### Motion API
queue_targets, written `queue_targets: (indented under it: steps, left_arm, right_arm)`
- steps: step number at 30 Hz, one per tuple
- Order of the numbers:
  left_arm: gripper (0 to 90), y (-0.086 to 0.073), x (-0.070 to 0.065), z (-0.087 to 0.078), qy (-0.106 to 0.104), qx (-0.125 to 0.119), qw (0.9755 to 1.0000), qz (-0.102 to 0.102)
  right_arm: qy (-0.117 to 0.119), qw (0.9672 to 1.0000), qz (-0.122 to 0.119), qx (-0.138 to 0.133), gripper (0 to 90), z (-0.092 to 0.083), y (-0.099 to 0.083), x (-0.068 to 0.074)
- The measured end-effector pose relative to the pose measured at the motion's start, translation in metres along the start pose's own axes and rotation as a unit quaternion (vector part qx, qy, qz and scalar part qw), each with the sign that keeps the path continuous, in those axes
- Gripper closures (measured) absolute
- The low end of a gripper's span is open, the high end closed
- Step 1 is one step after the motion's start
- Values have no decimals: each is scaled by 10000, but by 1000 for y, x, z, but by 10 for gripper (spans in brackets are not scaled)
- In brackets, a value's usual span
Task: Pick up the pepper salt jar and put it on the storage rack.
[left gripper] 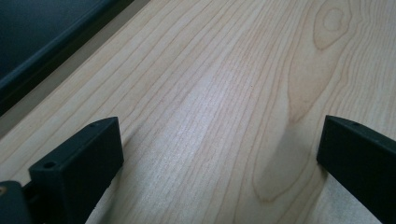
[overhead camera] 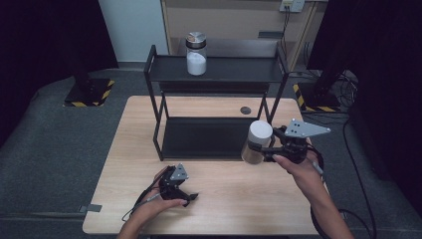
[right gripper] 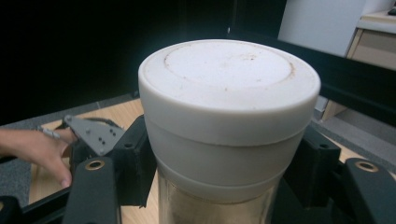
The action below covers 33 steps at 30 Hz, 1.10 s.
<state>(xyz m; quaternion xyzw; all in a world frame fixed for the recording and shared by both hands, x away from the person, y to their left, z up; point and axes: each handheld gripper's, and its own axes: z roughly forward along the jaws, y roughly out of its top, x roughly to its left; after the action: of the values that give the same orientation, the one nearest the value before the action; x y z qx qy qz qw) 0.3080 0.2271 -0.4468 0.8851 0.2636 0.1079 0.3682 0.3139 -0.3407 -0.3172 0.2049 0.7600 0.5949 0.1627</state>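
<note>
A jar with a thick white lid [overhead camera: 261,132] hangs above the right side of the wooden table [overhead camera: 234,204], just in front of the black rack. My right gripper [overhead camera: 260,148] is shut on it, its black pads pressing on the jar's sides just below the lid. In the right gripper view the jar [right gripper: 229,93] stands upright between the jaws of the right gripper [right gripper: 224,172]. My left gripper [overhead camera: 188,198] rests low on the table near the front edge. In its own view the left gripper [left gripper: 219,154] is open with bare wood between the jaws.
A black two-tier rack [overhead camera: 219,70] stands at the back of the table. On its top shelf sits a glass jar with a metal lid and white contents [overhead camera: 196,56]. Its lower tray [overhead camera: 204,138] is bare. A small dark disc [overhead camera: 245,110] lies behind the rack's right leg.
</note>
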Motion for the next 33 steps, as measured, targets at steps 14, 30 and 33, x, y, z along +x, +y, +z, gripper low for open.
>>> queue_targets:
  steps: [14, 30, 33]
  left_arm:
    - [0, 0, 0, 0, 1, 0, 10000, 0]
    - [0, 0, 0, 0, 4, 0, 10000, -2]
    - [0, 0, 0, 0, 6, 0, 10000, -9]
  right_arm:
    - [-79, 10000, -17, -49, 362, 3, 35, -6]
    - [-144, 9998, -103, -99, 362, 6, 67, -7]
    - [-134, 9997, -119, -162, 362, 7, 72, -8]
